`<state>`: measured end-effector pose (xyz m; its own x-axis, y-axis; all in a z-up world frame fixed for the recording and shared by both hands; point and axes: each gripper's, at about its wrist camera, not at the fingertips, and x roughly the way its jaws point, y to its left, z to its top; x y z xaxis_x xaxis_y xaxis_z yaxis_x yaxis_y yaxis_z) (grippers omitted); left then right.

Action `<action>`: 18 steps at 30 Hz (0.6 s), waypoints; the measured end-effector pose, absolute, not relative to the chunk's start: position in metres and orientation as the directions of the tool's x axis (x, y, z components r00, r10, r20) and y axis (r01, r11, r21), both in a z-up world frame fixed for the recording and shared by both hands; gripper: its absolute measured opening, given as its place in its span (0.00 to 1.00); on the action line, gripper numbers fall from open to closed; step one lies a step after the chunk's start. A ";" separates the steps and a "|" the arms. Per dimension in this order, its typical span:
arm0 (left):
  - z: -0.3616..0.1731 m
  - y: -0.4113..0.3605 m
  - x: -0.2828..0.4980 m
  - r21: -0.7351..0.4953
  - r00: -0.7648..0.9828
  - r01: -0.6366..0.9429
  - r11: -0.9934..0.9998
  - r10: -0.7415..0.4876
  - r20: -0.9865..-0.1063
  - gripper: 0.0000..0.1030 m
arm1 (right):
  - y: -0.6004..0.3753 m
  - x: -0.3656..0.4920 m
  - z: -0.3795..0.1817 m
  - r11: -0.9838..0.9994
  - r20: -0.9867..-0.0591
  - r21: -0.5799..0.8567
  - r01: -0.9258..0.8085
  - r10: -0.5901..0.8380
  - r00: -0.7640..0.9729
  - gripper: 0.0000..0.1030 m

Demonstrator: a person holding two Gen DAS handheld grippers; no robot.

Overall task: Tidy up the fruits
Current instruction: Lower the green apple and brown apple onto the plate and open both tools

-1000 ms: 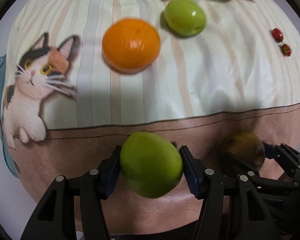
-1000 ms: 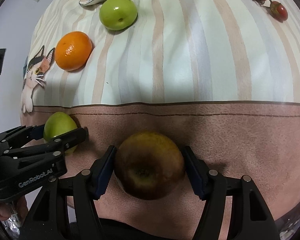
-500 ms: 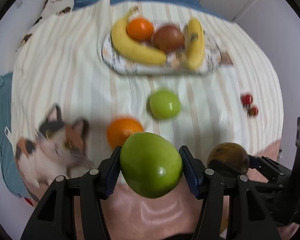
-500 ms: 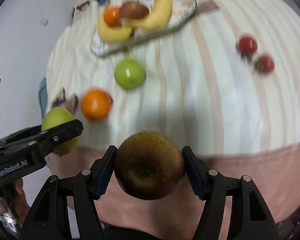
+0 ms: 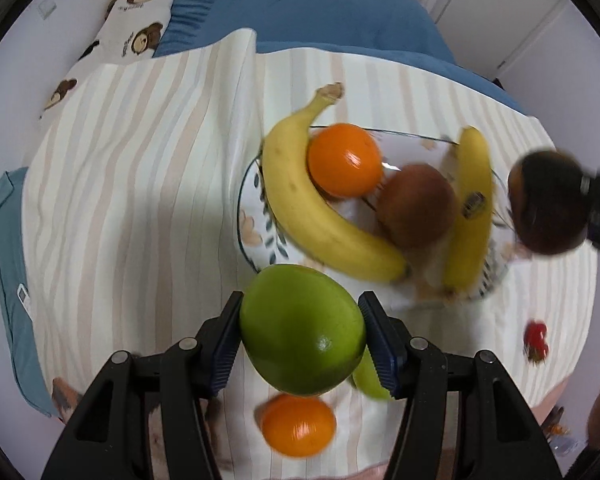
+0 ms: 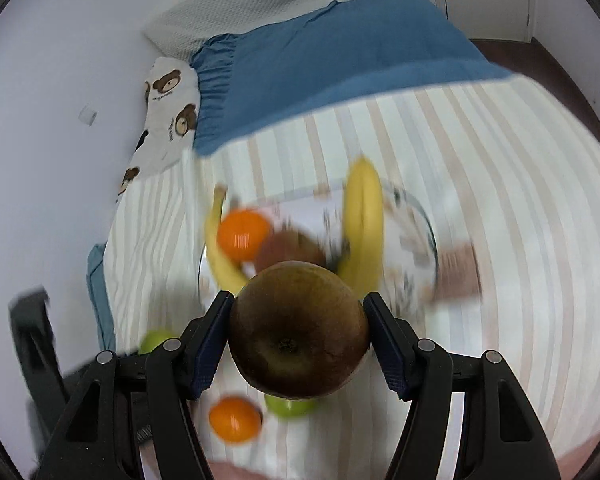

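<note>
My left gripper is shut on a green apple, held above the striped blanket just short of the glass fruit plate. The plate holds two bananas, an orange and a brown apple. My right gripper is shut on a dark brown apple, held over the plate's near edge; that apple also shows in the left wrist view at the right. A loose orange and another green apple lie on the blanket below.
Red cherry tomatoes lie on the blanket right of the plate. A blue duvet and a bear-print pillow lie beyond. The white wall runs along the left. The right wrist view is blurred.
Both grippers rose and moved forward over the blanket toward the fruit plate, carrying their apples. The loose orange and green apple now lie beneath the grippers.
</note>
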<state>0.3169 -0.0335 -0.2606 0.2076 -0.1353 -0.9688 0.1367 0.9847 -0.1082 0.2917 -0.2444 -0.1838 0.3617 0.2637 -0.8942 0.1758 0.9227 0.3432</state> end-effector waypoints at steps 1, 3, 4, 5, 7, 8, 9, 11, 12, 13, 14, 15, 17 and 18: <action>-0.266 -0.033 0.324 -0.110 0.199 0.129 0.986 -0.135 -0.971 0.53 | -0.244 0.306 -0.186 0.925 -0.898 0.335 0.178 0.257 0.358 0.66; -0.273 -0.032 0.336 -0.112 0.186 0.119 0.987 -0.133 -0.973 0.53 | -0.240 0.332 -0.191 0.935 -0.908 0.310 0.175 0.236 0.345 0.66; -0.276 -0.033 0.340 -0.110 0.184 0.118 0.987 -0.130 -0.974 0.53 | -0.239 0.343 -0.194 0.940 -0.915 0.293 0.173 0.224 0.336 0.66; -0.278 -0.033 0.342 -0.108 0.182 0.118 0.987 -0.129 -0.975 0.53 | -0.235 0.353 -0.198 0.945 -0.921 0.280 0.170 0.215 0.324 0.66; -0.284 -0.034 0.347 -0.109 0.173 0.120 0.987 -0.129 -0.976 0.53 | -0.231 0.369 -0.207 0.954 -0.935 0.252 0.163 0.196 0.296 0.66; -0.286 -0.034 0.348 -0.110 0.170 0.120 0.987 -0.130 -0.977 0.53 | -0.229 0.376 -0.212 0.959 -0.941 0.237 0.158 0.186 0.283 0.66; -0.288 -0.034 0.348 -0.111 0.163 0.122 0.986 -0.131 -0.978 0.53 | -0.226 0.382 -0.218 0.964 -0.947 0.220 0.150 0.175 0.269 0.66; -0.294 -0.034 0.347 -0.113 0.151 0.123 0.986 -0.131 -0.980 0.53 | -0.222 0.389 -0.227 0.971 -0.956 0.194 0.141 0.155 0.248 0.66; -0.297 -0.034 0.347 -0.115 0.144 0.123 0.986 -0.133 -0.981 0.53 | -0.221 0.390 -0.232 0.974 -0.960 0.183 0.137 0.147 0.240 0.67; -0.301 -0.034 0.346 -0.117 0.135 0.122 0.986 -0.133 -0.982 0.53 | -0.220 0.392 -0.235 0.976 -0.962 0.172 0.131 0.138 0.234 0.67; -0.305 -0.034 0.347 -0.118 0.127 0.122 0.986 -0.133 -0.983 0.53 | -0.219 0.394 -0.238 0.978 -0.963 0.166 0.127 0.133 0.234 0.67; -0.309 -0.033 0.347 -0.121 0.116 0.120 0.985 -0.135 -0.984 0.53 | -0.217 0.396 -0.239 0.980 -0.964 0.158 0.121 0.127 0.232 0.67; -0.312 -0.033 0.351 -0.126 0.117 0.116 0.985 -0.139 -0.983 0.53 | -0.215 0.399 -0.243 0.984 -0.967 0.142 0.108 0.115 0.226 0.67; -0.313 -0.032 0.351 -0.131 0.114 0.109 0.985 -0.143 -0.983 0.53 | -0.212 0.401 -0.246 0.986 -0.969 0.132 0.100 0.107 0.223 0.67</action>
<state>0.3515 -0.0318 -0.3131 0.1139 -0.1431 -0.9831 0.1095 0.9854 -0.1307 0.4009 -0.2117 -0.2462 0.2230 0.1067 -0.9690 0.0997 0.9863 0.1316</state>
